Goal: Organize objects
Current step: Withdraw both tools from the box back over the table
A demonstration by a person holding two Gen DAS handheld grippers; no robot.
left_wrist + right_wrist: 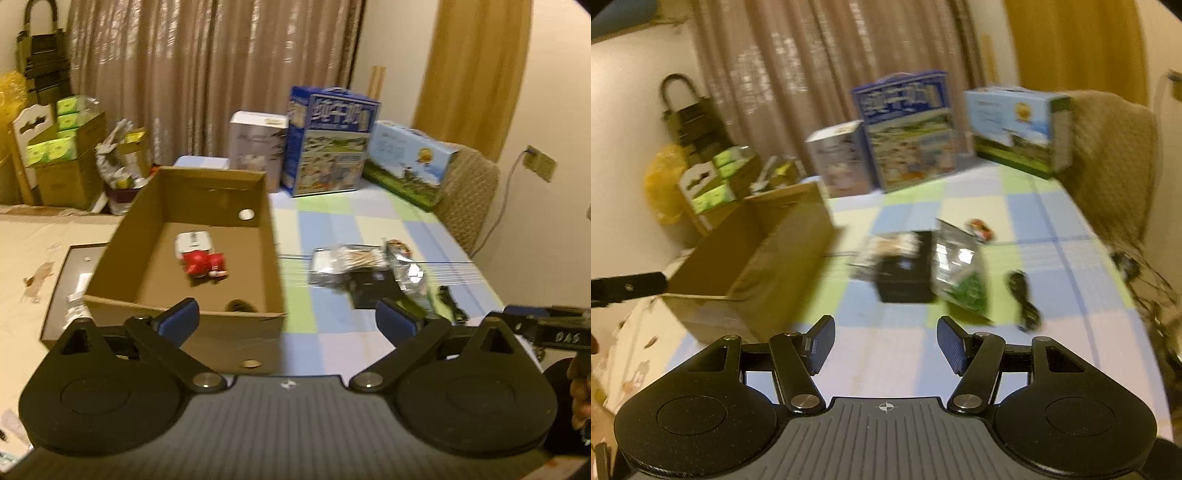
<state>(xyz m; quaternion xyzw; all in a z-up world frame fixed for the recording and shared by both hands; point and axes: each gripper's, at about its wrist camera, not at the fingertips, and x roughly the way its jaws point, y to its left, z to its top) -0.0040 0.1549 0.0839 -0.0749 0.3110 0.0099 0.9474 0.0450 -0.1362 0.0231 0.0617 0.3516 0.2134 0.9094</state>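
Note:
An open cardboard box stands on the checked tablecloth; it also shows in the right wrist view. Inside lie a red toy and a small white box. My left gripper is open and empty, just in front of the box's near wall. To its right lies a pile: a clear packet of sticks, a black box, a silvery foil bag, a small red item and a black cable. My right gripper is open and empty, short of the pile.
Tall printed cartons stand along the table's far edge. A chair with a knitted cover is at the right. Boxes and bags are stacked on the floor at the left, before a curtain. The right gripper shows at the left wrist view's right edge.

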